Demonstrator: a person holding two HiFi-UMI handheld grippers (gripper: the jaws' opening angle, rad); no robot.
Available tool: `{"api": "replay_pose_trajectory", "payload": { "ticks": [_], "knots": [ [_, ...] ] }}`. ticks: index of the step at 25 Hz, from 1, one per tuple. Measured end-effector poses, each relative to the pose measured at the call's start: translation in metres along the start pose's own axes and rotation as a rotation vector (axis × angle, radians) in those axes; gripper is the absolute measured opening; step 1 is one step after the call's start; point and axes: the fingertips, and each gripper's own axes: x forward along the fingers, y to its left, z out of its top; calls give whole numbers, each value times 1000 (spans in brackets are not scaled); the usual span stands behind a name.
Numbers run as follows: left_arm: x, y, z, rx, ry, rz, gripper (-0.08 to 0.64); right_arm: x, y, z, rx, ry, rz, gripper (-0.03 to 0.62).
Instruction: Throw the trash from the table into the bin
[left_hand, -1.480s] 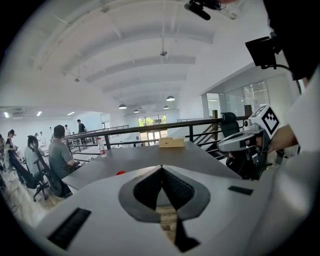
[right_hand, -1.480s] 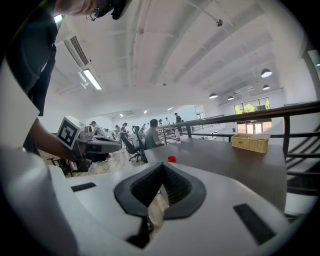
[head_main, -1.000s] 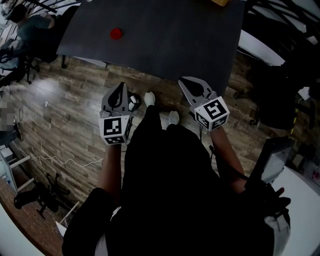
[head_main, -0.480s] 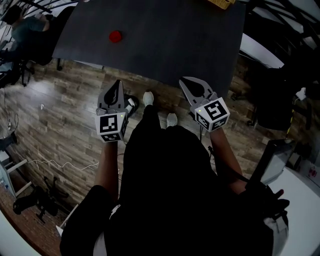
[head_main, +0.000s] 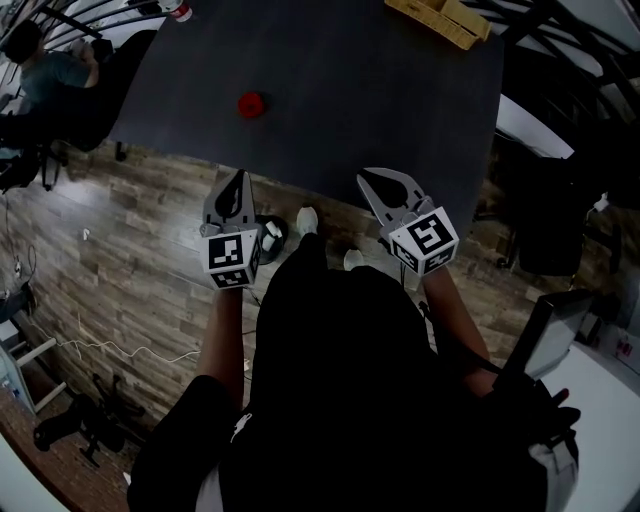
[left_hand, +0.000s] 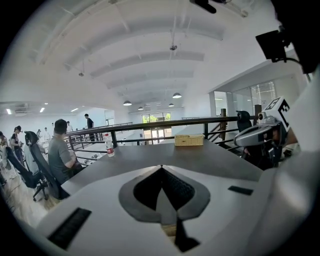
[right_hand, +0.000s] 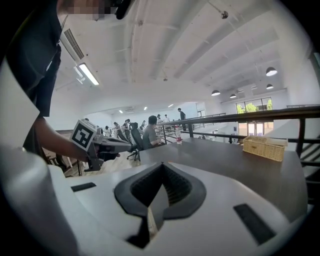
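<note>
A small round red object (head_main: 251, 104) lies on the dark table (head_main: 340, 90), far left of its middle. My left gripper (head_main: 238, 178) is shut and empty, hovering over the floor just short of the table's near edge. My right gripper (head_main: 367, 178) is also shut and empty, with its tip at that edge. In the left gripper view the shut jaws (left_hand: 161, 168) point across the table top (left_hand: 210, 161). The right gripper view shows its shut jaws (right_hand: 162, 165) aimed the same way. The red object shows in neither gripper view.
A wicker basket (head_main: 440, 18) stands at the table's far side and a plastic bottle (head_main: 178, 10) at its far left corner. A dark round object (head_main: 268, 236) sits on the wooden floor by my feet. A seated person (head_main: 50, 75) is at the left.
Both grippers have moved forward toward the table's near edge, still shut. The table and the red object now lie closer in the head view.
</note>
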Motion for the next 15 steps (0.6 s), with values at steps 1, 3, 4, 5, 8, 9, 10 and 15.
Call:
{"api": "replay_pose_trajectory", "payload": {
  "ticks": [1, 3, 4, 5, 8, 9, 10, 15],
  "knots": [
    [6, 7, 0, -3, 0, -9, 9, 8, 0, 4, -3, 1, -3, 5],
    [18, 20, 0, -1, 0, -30, 9, 25, 1, 10, -5, 4, -11, 5],
    [25, 26, 0, 5, 1, -38, 9, 32, 2, 12, -6, 7, -16, 5],
    [32, 32, -1, 12, 5, -46, 9, 39, 3, 13, -6, 10, -22, 5],
    [55, 43, -8, 14, 17, -76, 9, 53, 4, 13, 0, 25, -42, 5],
    [62, 46, -10, 10, 20, -87, 11, 56, 4, 13, 1, 31, -49, 5],
    [69, 49, -12, 6, 22, -96, 11, 60, 4, 13, 1, 38, -55, 5],
    [103, 69, -26, -1, 37, -137, 11, 84, -1, 13, -4, 69, -98, 5]
  ]
}}
